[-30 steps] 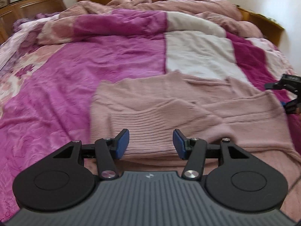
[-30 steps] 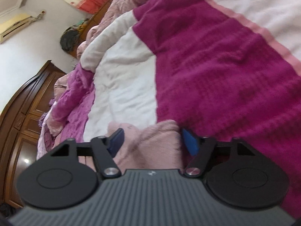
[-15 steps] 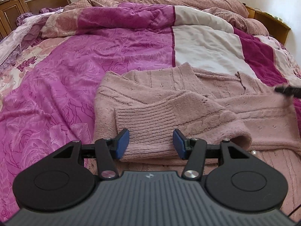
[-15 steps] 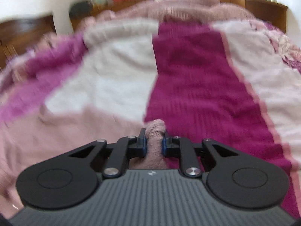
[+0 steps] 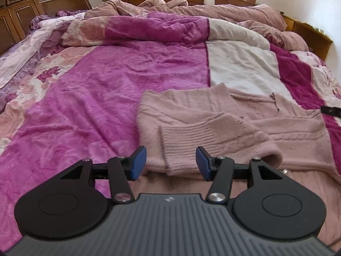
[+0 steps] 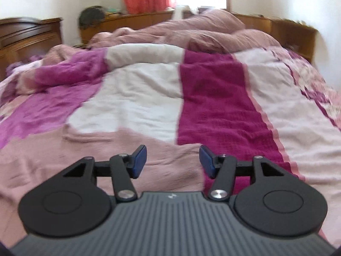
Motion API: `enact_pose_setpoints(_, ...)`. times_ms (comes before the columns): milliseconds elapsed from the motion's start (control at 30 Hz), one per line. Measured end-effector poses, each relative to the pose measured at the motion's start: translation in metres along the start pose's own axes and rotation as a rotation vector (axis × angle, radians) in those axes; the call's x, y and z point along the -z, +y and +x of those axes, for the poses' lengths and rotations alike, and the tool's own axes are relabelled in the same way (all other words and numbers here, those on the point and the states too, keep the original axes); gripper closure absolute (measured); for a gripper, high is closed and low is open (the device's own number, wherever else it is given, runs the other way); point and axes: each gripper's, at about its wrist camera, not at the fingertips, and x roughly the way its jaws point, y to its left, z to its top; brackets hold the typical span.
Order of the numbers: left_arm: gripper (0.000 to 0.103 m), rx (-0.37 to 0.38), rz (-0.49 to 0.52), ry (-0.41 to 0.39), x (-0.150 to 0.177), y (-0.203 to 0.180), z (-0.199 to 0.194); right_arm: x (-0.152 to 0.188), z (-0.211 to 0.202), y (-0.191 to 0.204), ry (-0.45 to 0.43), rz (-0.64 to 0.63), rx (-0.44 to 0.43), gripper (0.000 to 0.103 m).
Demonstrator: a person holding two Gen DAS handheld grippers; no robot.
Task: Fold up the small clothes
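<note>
Bed: the wide bed with a patchwork quilt of magenta, white and dark crimson panels (image 5: 119, 98) serves as the folding surface; its near half is flat enough to spread a garment.
Bedding: rumpled dusty-pink blankets (image 5: 213, 12) are heaped at the far end, which leaves the near part free.
Sweater: the dusty-pink knitted sweater (image 5: 191, 108) lies flat on the quilt's near right part, spread so its edges can be reached.
Sleeve: one ribbed-cuff sleeve (image 5: 204, 136) is laid across the body, probably a first fold.
Left hand-held gripper (image 5: 171, 163): jaws stand wide, empty, just above the cuff's near end.
Right hand-held gripper (image 6: 173, 161): jaws have just been opening; now wide, nothing between them, over the sweater's right edge; it seems to have let go.
</note>
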Motion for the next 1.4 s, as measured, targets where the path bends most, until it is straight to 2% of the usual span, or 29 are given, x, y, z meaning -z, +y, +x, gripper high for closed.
enact_pose_setpoints(67, 0.044, -0.023, 0.006, 0.009, 0.004, 0.006, -0.005, -0.002, -0.015, 0.018, -0.009, -0.046, -0.042, 0.046)
enact_pose_setpoints(200, 0.044, -0.074, -0.010, 0.043, 0.011, 0.020, -0.012, -0.004, -0.035, 0.062, -0.025, -0.112, -0.178, 0.046)
enact_pose_setpoints(300, 0.044, -0.100, -0.035, 0.057, 0.019, 0.033, -0.015, 0.000, -0.039, 0.097, -0.001, -0.084, -0.304, 0.046)
enact_pose_setpoints(433, 0.044, -0.119, -0.075, 0.072, 0.028, 0.051, -0.021, 0.009, -0.037, 0.144, 0.041, -0.060, -0.415, 0.046)
enact_pose_setpoints(600, 0.044, -0.153, -0.086, 0.084, 0.039, 0.066, -0.025, 0.024, -0.035, 0.200, 0.100, -0.062, -0.489, 0.046)
enact_pose_setpoints(767, 0.044, -0.155, -0.131, 0.092, 0.047, 0.081, -0.025, 0.031, -0.021, 0.242, 0.161, -0.093, -0.512, 0.046)
enact_pose_setpoints(867, 0.044, -0.153, -0.141, 0.092, 0.051, 0.084, -0.025, 0.036, -0.003, 0.255, 0.231, -0.037, -0.531, 0.046)
enact_pose_setpoints(933, 0.044, -0.149, -0.144, 0.091, 0.052, 0.086, -0.025, 0.042, 0.014, 0.258, 0.308, 0.044, -0.553, 0.046)
enact_pose_setpoints(1033, 0.044, -0.141, -0.149, 0.088, 0.054, 0.088, -0.025, 0.052, 0.022, 0.256, 0.323, 0.110, -0.549, 0.047)
enact_pose_setpoints(1100, 0.044, -0.139, -0.155, 0.084, 0.055, 0.090, -0.025, 0.054, 0.020, 0.255, 0.316, 0.098, -0.538, 0.056)
enact_pose_setpoints(1133, 0.044, -0.139, -0.158, 0.084, 0.055, 0.091, -0.026, 0.054, 0.019, 0.256, 0.311, 0.072, -0.520, 0.067)
enact_pose_setpoints(1200, 0.044, -0.142, -0.164, 0.083, 0.055, 0.092, -0.026, 0.055, 0.018, 0.256, 0.311, 0.033, -0.507, 0.072)
enact_pose_setpoints(1267, 0.044, -0.143, -0.169, 0.083, 0.055, 0.091, -0.025, 0.054, 0.018, 0.255, 0.315, 0.021, -0.484, 0.092)
enact_pose_setpoints(1400, 0.044, -0.132, -0.159, 0.077, 0.053, 0.085, -0.027, 0.045, 0.017, 0.246, 0.316, 0.042, -0.497, 0.095)
